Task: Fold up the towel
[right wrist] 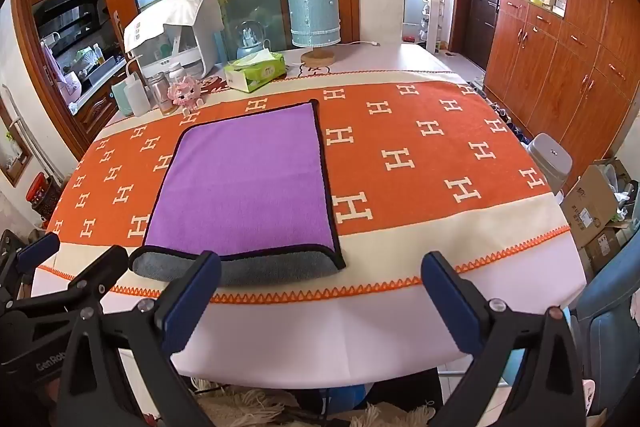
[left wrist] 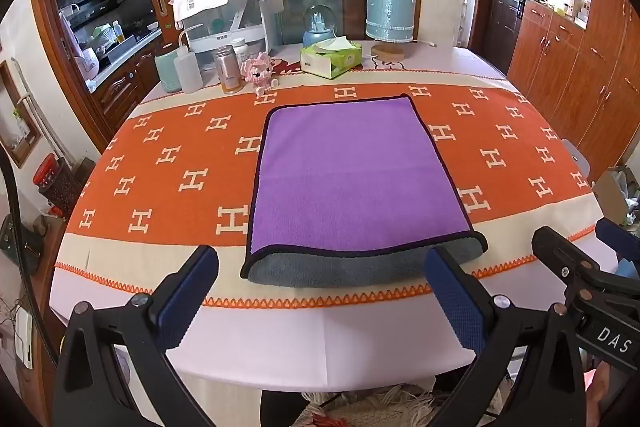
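Note:
A purple towel (left wrist: 352, 179) with a black hem lies folded over on the orange table runner (left wrist: 160, 163), its grey underside showing along the near edge (left wrist: 360, 269). It also shows in the right wrist view (right wrist: 244, 183). My left gripper (left wrist: 320, 279) is open and empty, just short of the towel's near edge. My right gripper (right wrist: 320, 283) is open and empty, at the towel's near right corner. The right gripper also shows at the right of the left wrist view (left wrist: 576, 267), and the left gripper shows at the left of the right wrist view (right wrist: 60, 267).
At the table's back stand a green tissue box (left wrist: 332, 59), a blue lamp (left wrist: 390, 11), a snow globe (left wrist: 316, 27), bottles (left wrist: 188, 71), a pink toy (left wrist: 260, 69) and a white appliance (left wrist: 228, 19). Wooden cabinets (right wrist: 560, 67) line the right wall. A stool (right wrist: 550, 159) and boxes (right wrist: 592, 211) stand right of the table.

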Tool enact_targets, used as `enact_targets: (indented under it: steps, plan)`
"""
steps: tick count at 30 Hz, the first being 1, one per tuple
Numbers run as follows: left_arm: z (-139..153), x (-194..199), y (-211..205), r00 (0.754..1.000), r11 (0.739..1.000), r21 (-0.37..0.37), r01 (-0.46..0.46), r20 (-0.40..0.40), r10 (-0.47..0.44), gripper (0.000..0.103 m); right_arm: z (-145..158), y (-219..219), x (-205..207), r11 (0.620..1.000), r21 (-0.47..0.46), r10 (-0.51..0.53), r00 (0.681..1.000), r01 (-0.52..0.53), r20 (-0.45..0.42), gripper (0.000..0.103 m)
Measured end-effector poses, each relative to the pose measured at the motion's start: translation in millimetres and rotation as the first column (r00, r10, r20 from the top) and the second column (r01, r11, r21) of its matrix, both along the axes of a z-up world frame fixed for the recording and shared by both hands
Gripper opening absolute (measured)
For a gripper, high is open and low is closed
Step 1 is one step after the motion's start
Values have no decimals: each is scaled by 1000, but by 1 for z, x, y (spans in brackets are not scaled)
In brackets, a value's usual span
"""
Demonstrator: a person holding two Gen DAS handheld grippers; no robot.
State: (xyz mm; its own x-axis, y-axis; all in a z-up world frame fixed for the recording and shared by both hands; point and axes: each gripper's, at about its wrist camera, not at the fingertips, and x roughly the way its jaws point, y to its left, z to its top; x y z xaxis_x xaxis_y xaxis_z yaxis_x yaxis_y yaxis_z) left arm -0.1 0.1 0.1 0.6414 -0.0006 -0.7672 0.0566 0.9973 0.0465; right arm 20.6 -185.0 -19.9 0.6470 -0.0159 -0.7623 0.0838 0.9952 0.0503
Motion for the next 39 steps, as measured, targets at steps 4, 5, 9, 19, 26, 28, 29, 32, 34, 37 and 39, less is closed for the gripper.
enact_targets:
  steps: [4,5,9,19,26,28,29,32,34,37,39]
  plan:
    - [0,0,0,1000,1000,2,0,-5,0,102,-1,0,1,1000,1,0,1000,0,0,101]
    - [0,0,0,1000,1000,1,0,-6,0,102,-1,0,1,1000,2,0,1000,0,0,101]
    - [-1,1,0,1000,1000,-1,-1,-10,1,102,-2,1,3,1000,0,1,1000,-1,-2,101]
    - [-3,0,-3,1000,1000,-7,-3,-15,3,102,-4,1,5,1000,-1,1,1000,-1,-6,101]
    - [-6,3,-3,1000,1000,-5,-4,-18,4,102,-2,2,5,1000,1,2,1000,-2,-8,101]
    - [-6,3,-3,1000,1000,-4,-3,-18,3,102,-4,3,6,1000,1,2,1000,-2,-9,101]
    - [-6,3,-4,1000,1000,-4,-3,-19,3,102,-3,3,6,1000,0,1,1000,-1,-8,101]
    - [-6,3,-3,1000,1000,-5,-3,-19,2,102,-3,3,6,1000,-2,2,1000,-2,-7,101]
    - [-6,3,-3,1000,1000,-6,-3,-19,3,102,-2,3,6,1000,-2,1,1000,-1,-8,101]
    - [-5,3,-3,1000,1000,-7,-2,-20,2,102,-2,4,5,1000,-2,1,1000,-1,-8,101]
    - [-6,4,-4,1000,1000,-6,-2,-19,2,102,-2,4,5,1000,-3,1,1000,-1,-8,101]
